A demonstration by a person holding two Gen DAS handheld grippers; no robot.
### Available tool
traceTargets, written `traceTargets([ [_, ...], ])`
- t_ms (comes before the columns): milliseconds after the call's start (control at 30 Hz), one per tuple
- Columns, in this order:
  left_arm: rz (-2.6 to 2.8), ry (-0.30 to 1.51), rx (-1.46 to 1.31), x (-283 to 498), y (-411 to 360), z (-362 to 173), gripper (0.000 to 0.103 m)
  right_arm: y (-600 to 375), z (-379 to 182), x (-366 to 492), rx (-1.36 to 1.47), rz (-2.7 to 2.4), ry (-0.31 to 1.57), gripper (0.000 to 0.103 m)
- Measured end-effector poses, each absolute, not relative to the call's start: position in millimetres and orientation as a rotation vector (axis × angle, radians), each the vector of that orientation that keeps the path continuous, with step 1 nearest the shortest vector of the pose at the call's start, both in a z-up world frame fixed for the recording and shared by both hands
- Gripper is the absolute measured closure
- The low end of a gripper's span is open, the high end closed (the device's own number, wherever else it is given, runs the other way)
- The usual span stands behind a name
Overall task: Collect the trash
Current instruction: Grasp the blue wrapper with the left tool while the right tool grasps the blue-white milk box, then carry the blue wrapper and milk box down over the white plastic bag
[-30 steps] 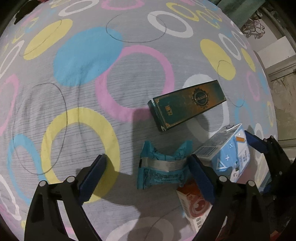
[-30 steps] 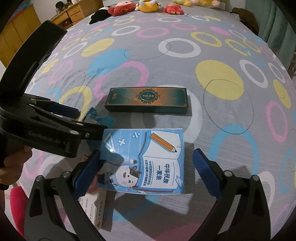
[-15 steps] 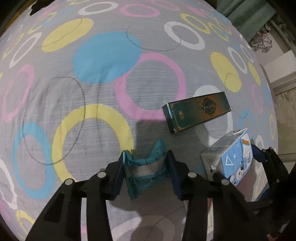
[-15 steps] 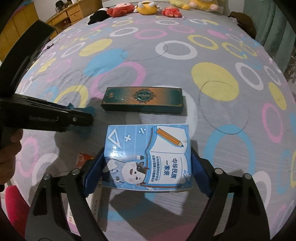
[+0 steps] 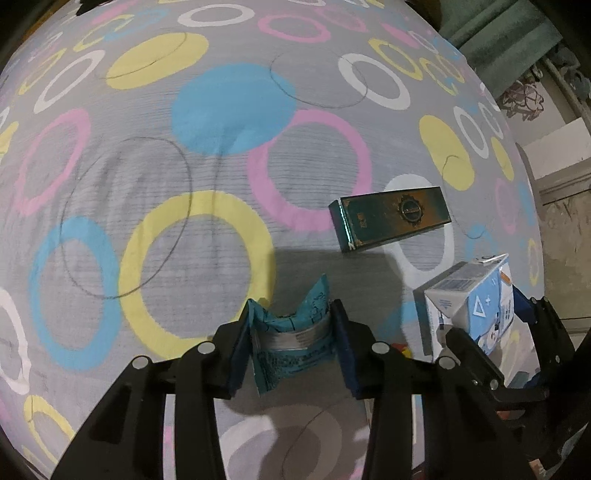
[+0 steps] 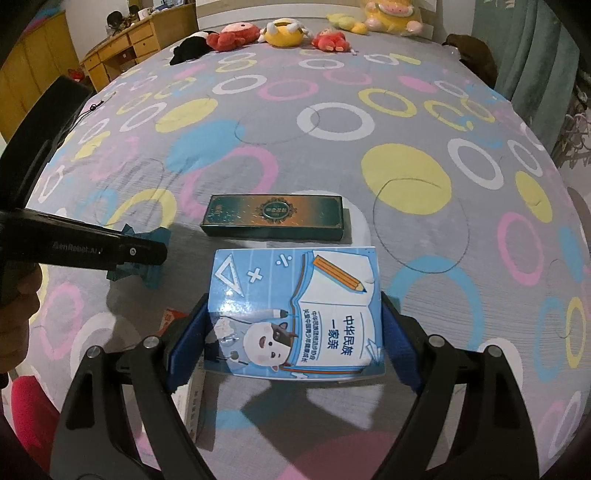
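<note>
My left gripper (image 5: 291, 347) is shut on a crumpled teal snack wrapper (image 5: 290, 343) and holds it just above the bedspread. It also shows in the right wrist view (image 6: 147, 254), with the wrapper (image 6: 153, 271) at its tip. My right gripper (image 6: 291, 343) is shut on a blue milk carton (image 6: 295, 310), lifted off the bed; the carton shows in the left wrist view (image 5: 472, 306). A dark green box (image 6: 273, 218) lies flat on the bed beyond both, also in the left wrist view (image 5: 393, 221). A red and white carton (image 6: 195, 395) lies under the blue one.
The bed has a grey spread with coloured rings (image 6: 406, 177). Plush toys (image 6: 280, 33) line its far end. A wooden dresser (image 6: 122, 48) stands far left, a green curtain (image 6: 535, 55) at right. A white ledge (image 5: 554, 147) lies beyond the bed's right edge.
Both grippers have closed, the left on the teal wrapper and the right on the blue carton. Both have lifted their loads slightly off the bed.
</note>
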State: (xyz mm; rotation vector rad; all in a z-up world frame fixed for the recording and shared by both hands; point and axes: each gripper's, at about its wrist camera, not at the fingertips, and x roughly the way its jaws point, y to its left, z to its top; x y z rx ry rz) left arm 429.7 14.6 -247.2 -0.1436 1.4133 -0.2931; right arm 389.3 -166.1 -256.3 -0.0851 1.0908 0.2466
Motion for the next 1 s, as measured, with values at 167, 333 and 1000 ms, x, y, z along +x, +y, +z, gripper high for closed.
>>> traceTargets([
  [167,-0.288,1.402,-0.147,414,27,-235,0.063,-157,-240,380,-0.123,0.245,1.059,0.02],
  [333,-0.267,1.387,-0.14,397,36,-220,0.063,-145,-212,361,-0.16,0.254,1.009,0.02],
  [1000,-0.278,1.264,-0.09,280,46,-126,0.063,-101,-108,234,-0.227,0.354,0.861,0.021],
])
